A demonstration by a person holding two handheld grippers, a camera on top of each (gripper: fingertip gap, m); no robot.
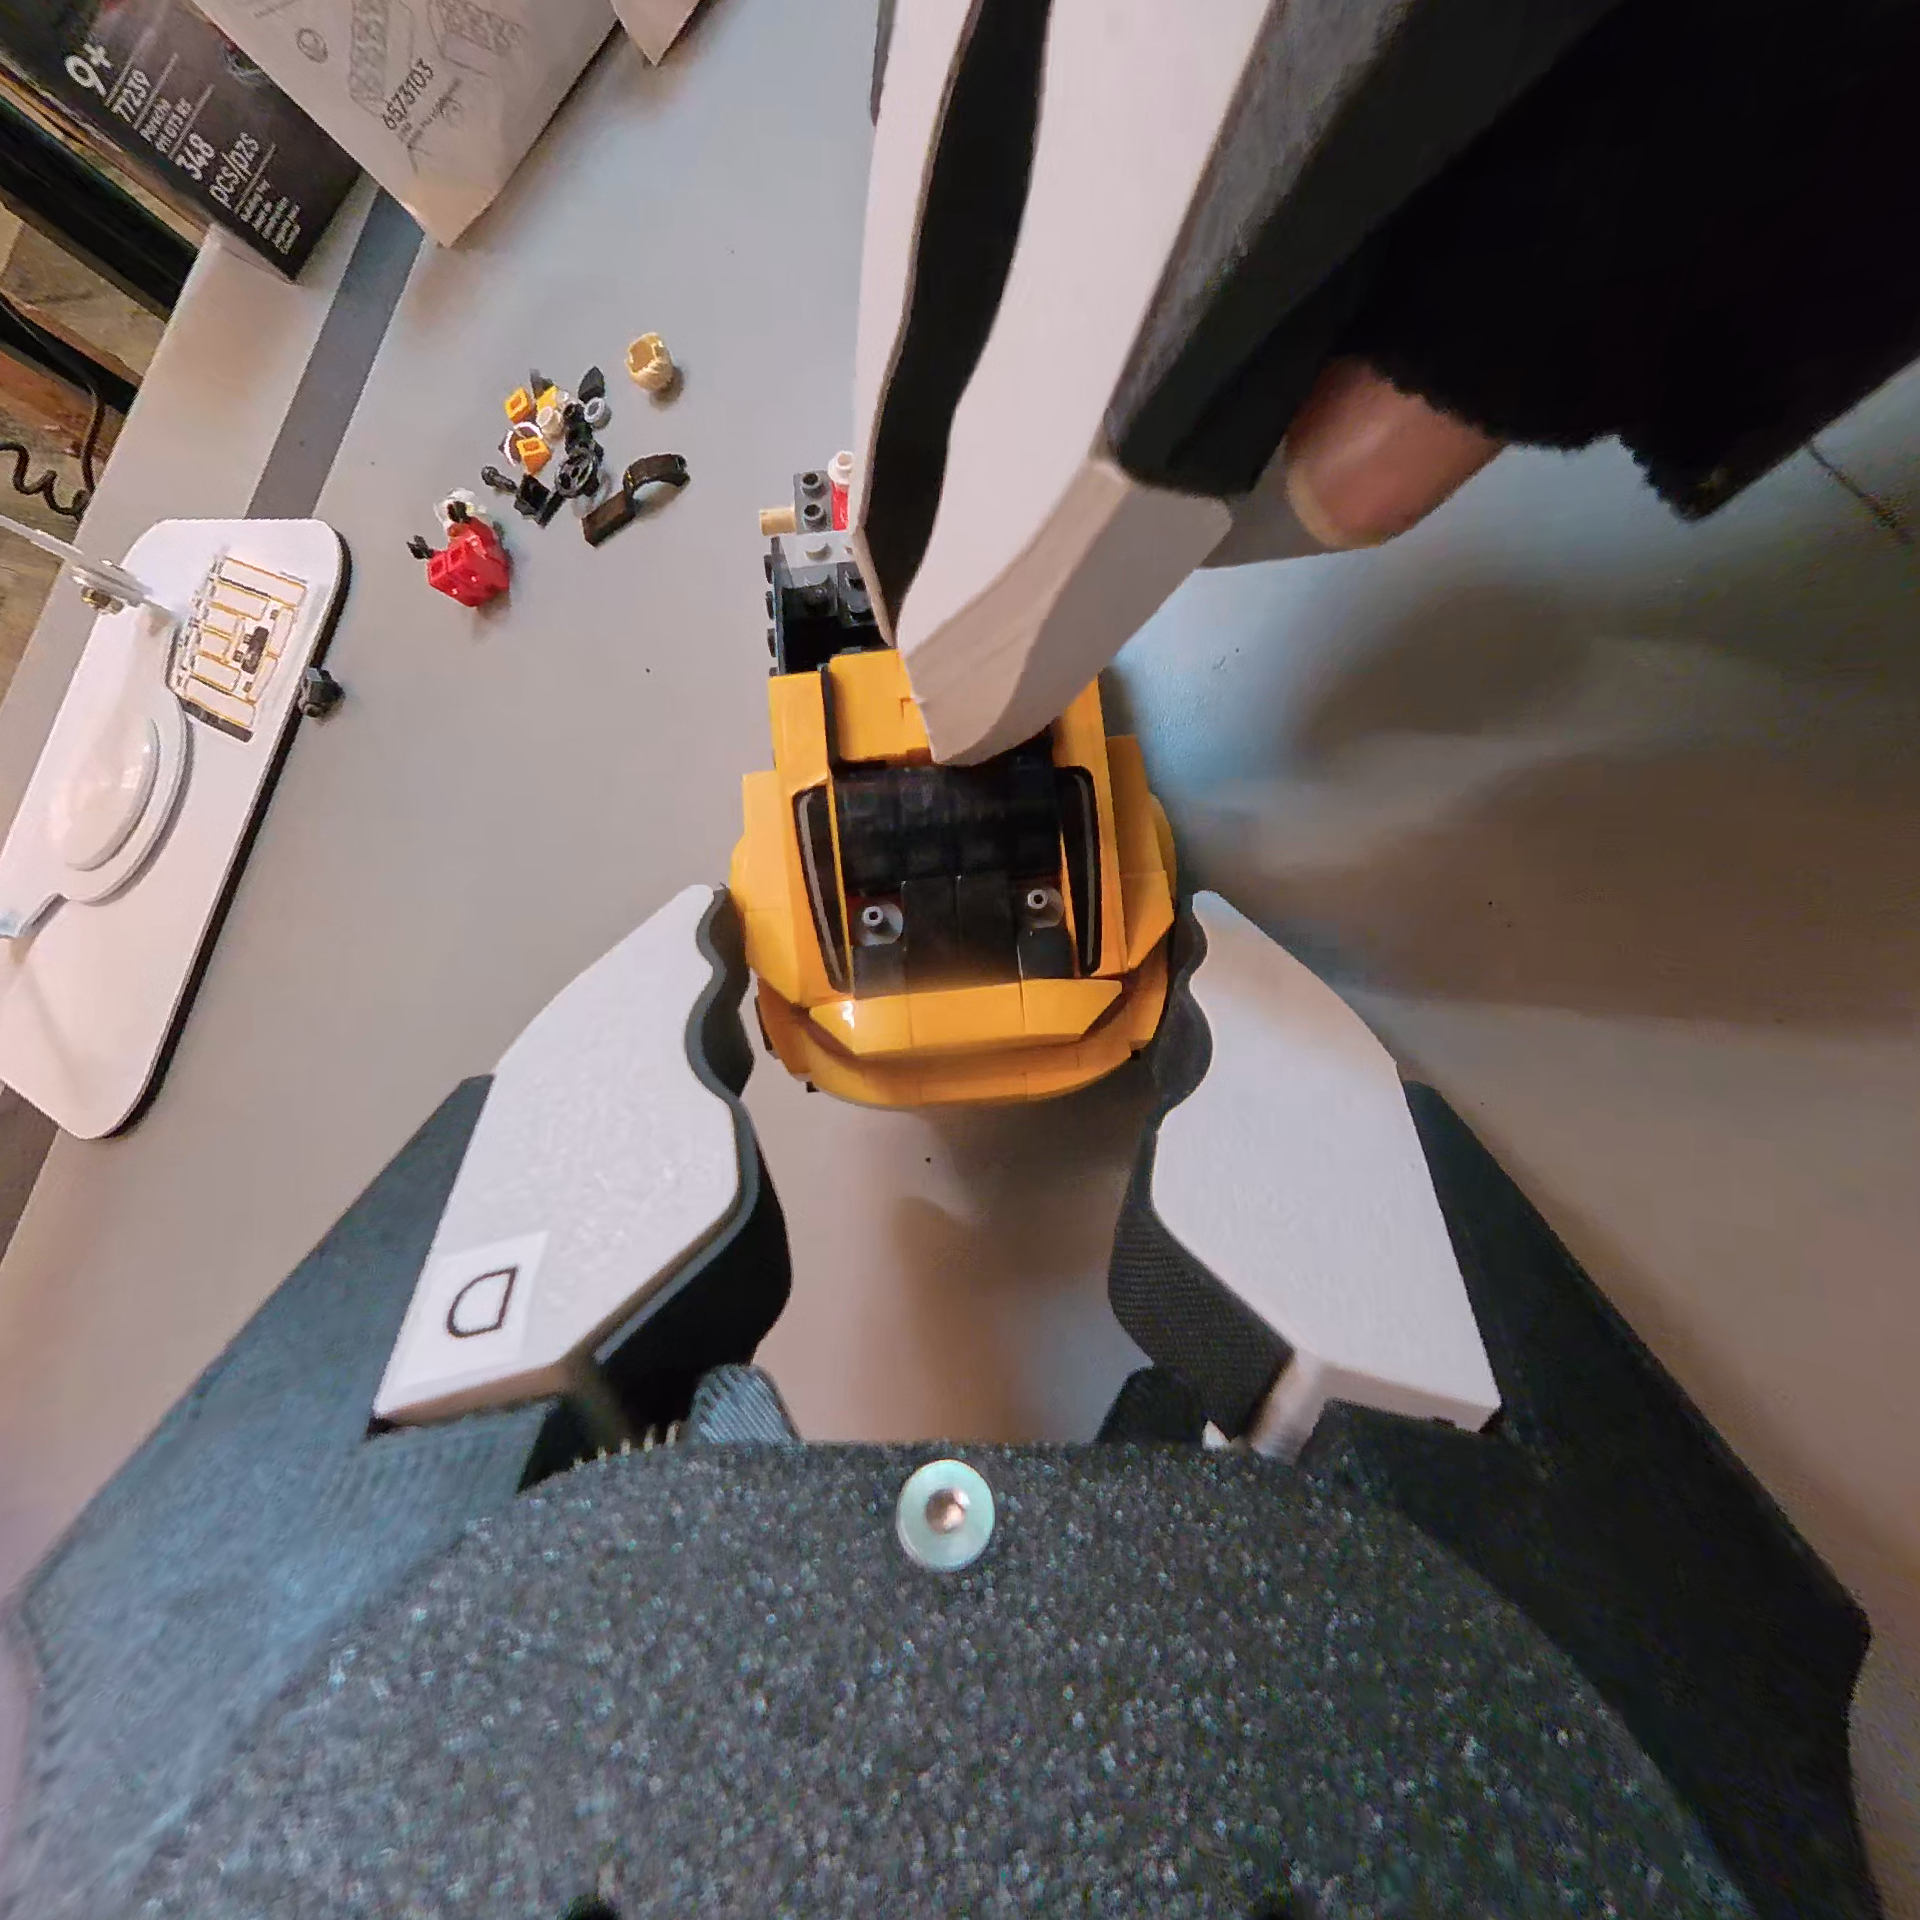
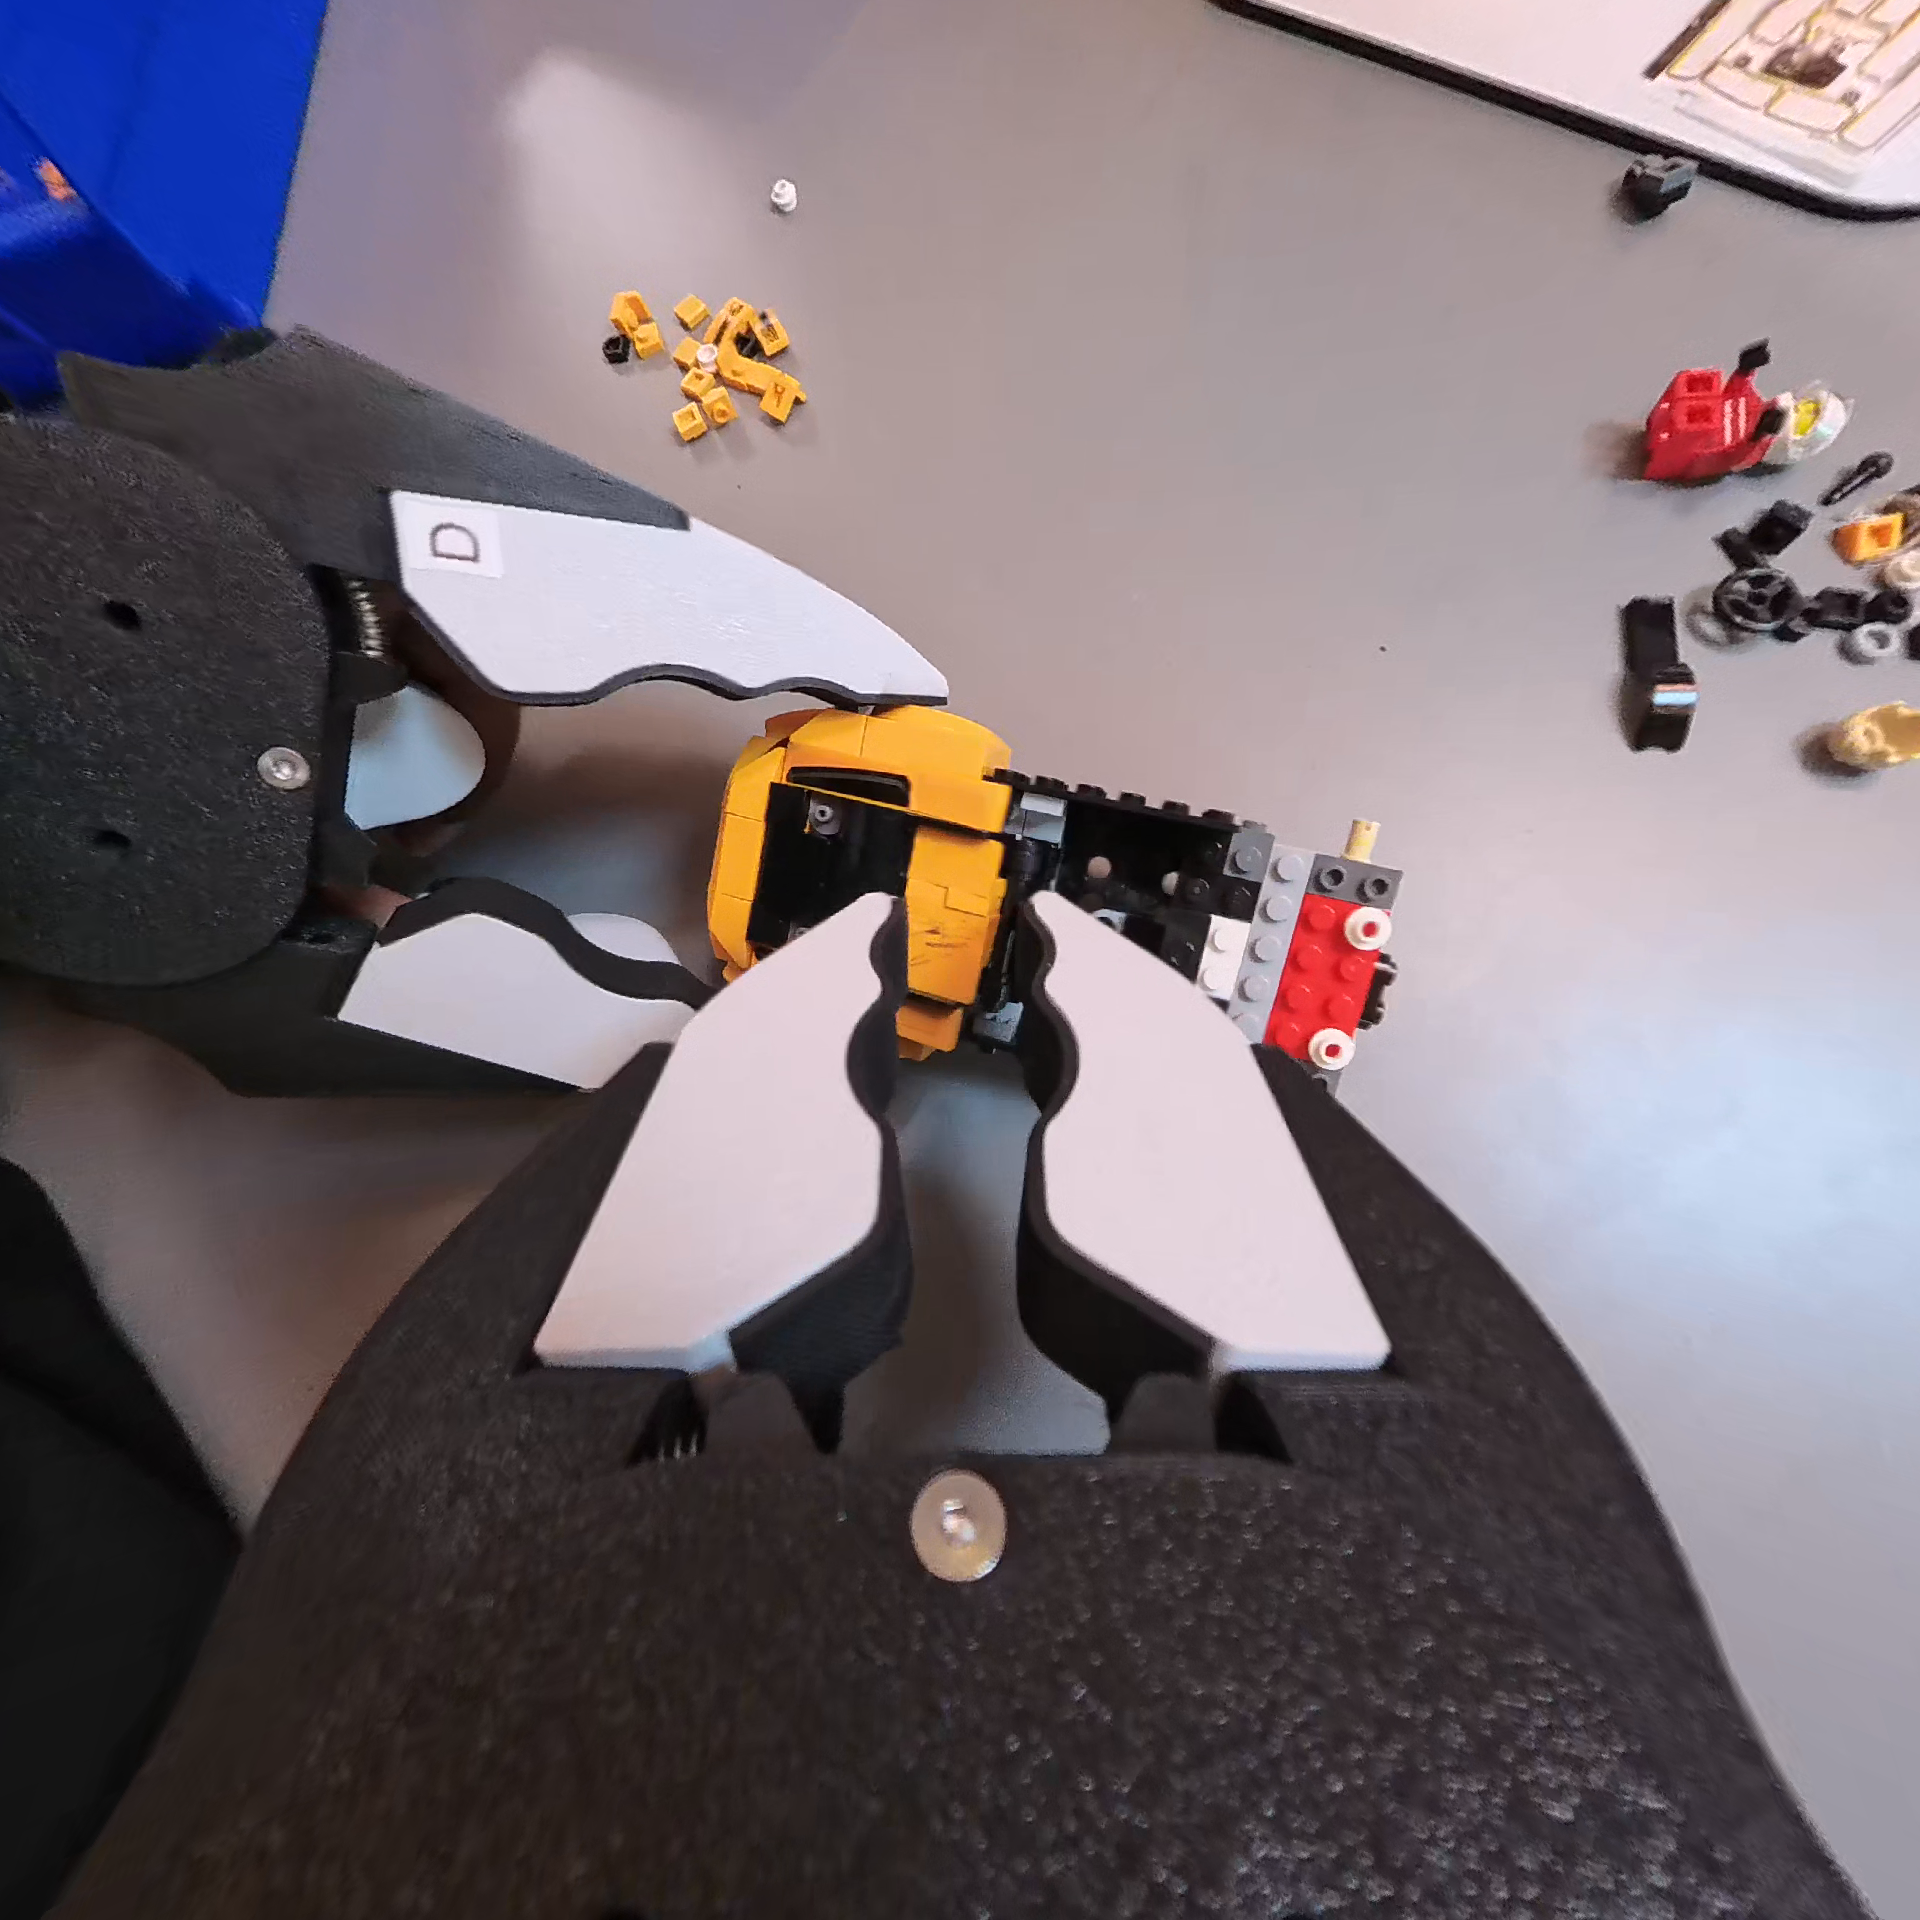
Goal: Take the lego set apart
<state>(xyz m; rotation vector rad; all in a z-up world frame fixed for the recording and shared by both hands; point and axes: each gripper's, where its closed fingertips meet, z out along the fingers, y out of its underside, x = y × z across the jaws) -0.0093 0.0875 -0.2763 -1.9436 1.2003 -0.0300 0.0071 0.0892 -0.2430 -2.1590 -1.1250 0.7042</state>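
My left gripper point(image 1: 961, 940) sits nearest, jaws spread about the width of the lego car point(image 1: 951, 914) and clamped on the flanks of its rounded yellow end; in the right wrist view the same left gripper point(image 2: 821, 831) comes in from the left, one finger above that yellow end and one below it. My right gripper point(image 2: 961, 914) is narrowed down onto a yellow panel at the car's middle, fingertips pinching either side of it; in the left wrist view the right gripper point(image 1: 971, 717) drops in from above onto the yellow bodywork. The car lies on the grey table point(image 2: 1143, 416), yellow shell at one end, bare black chassis then grey and red bricks point(image 2: 1325, 961) at the other. Beyond it, a scatter of small yellow pieces point(image 2: 717, 364) lies well apart. Off to the other side, a red chunk point(image 1: 468, 561) and a cluster of small black parts point(image 1: 566, 457), with a tan piece point(image 1: 652, 362) near them. Farther out, a white board point(image 1: 156, 790), paper sheets point(image 1: 436, 94) and a dark box point(image 1: 208, 156) at the table edge
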